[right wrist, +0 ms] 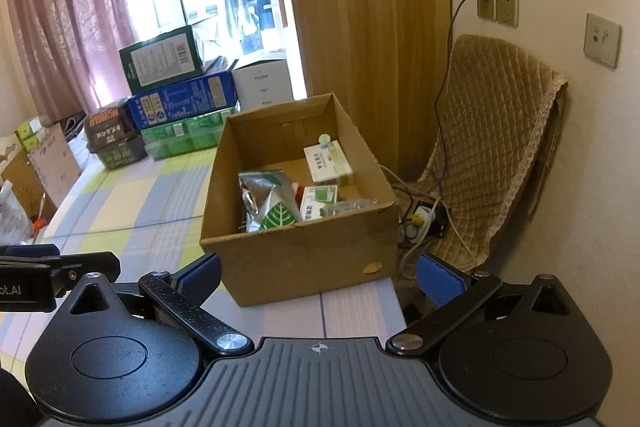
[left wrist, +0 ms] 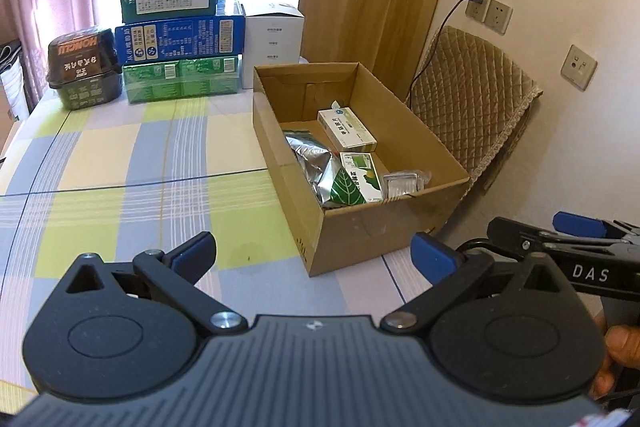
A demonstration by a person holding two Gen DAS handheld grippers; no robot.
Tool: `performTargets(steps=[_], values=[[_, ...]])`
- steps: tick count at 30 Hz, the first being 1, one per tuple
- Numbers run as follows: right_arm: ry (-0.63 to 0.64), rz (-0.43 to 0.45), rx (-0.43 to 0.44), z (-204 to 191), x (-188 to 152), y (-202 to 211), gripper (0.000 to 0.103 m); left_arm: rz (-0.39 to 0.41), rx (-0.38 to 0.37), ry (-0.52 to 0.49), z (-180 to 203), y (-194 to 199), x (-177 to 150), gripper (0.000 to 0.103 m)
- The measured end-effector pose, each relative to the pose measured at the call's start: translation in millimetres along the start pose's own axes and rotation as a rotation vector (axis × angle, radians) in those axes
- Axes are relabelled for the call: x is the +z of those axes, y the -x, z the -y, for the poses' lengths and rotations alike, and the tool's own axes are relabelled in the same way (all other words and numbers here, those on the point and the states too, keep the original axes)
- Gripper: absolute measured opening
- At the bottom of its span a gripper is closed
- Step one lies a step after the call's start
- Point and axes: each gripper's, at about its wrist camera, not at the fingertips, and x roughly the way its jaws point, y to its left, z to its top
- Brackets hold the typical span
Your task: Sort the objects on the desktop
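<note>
Risk entry: your left gripper (left wrist: 312, 259) and right gripper (right wrist: 318, 277) both hang wide-jawed and empty near the cardboard box (left wrist: 436, 163) at the table's right edge, holding medicine boxes (left wrist: 347, 129) and foil pouch (left wrist: 310, 157); a careless nudge may tip it off.

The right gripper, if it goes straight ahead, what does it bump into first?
Probably the cardboard box: its near wall sits straight ahead of the open right gripper, nothing between them. Depth is hard to judge.

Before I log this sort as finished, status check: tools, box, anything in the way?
Left tool open, empty. Right tool open, empty. Cardboard box holds medicine cartons, foil pouches. Nothing blocking it.
</note>
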Motion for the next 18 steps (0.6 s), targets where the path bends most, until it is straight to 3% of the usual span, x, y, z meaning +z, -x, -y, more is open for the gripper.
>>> performTargets(steps=[18], values=[[0.038,-0.035,0.041,-8.1,-2.1,39.0,0.101,0.022,-0.001,0.038,1.6,32.3,-14.1,0.102]])
